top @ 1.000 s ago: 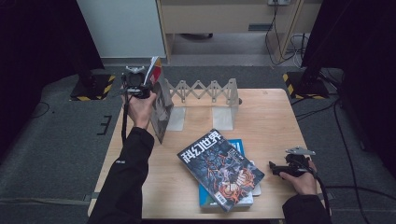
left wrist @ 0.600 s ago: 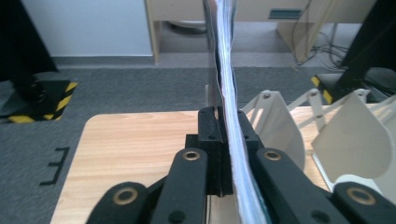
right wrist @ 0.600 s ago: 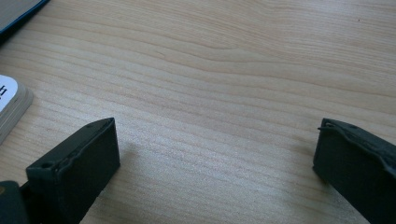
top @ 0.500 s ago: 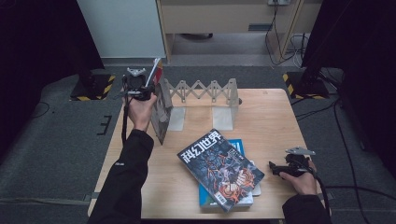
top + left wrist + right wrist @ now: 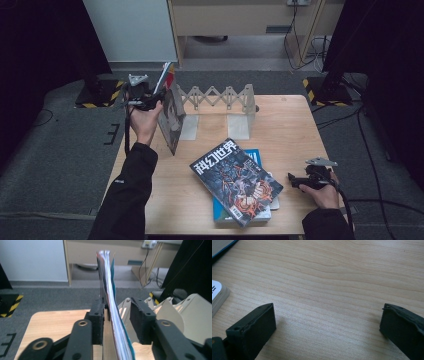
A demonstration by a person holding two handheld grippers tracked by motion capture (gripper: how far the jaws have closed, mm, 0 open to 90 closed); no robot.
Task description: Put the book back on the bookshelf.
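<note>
A magazine (image 5: 171, 119) stands on edge at the left end of a white accordion book rack (image 5: 220, 96). In the left gripper view the magazine (image 5: 110, 280) rises between the jaws of my left gripper (image 5: 117, 307). Those jaws have just been opening: the right pad stands off the pages, and the left one is close beside them. In the high view the left gripper (image 5: 150, 97) is at the magazine's top edge. My right gripper (image 5: 296, 181) rests near the table's right front, open. Only bare wood lies between its jaws (image 5: 328, 315).
A science-fiction magazine (image 5: 236, 180) lies face up on a blue book (image 5: 254, 156) at the table's front middle. Two white bookend plates (image 5: 239, 126) stand under the rack. The wooden table (image 5: 290, 125) ends just left of the upright magazine.
The left gripper's jaws look slightly wider around the upright magazine. Both hands stay nearly where they were, and the magazine still stands.
</note>
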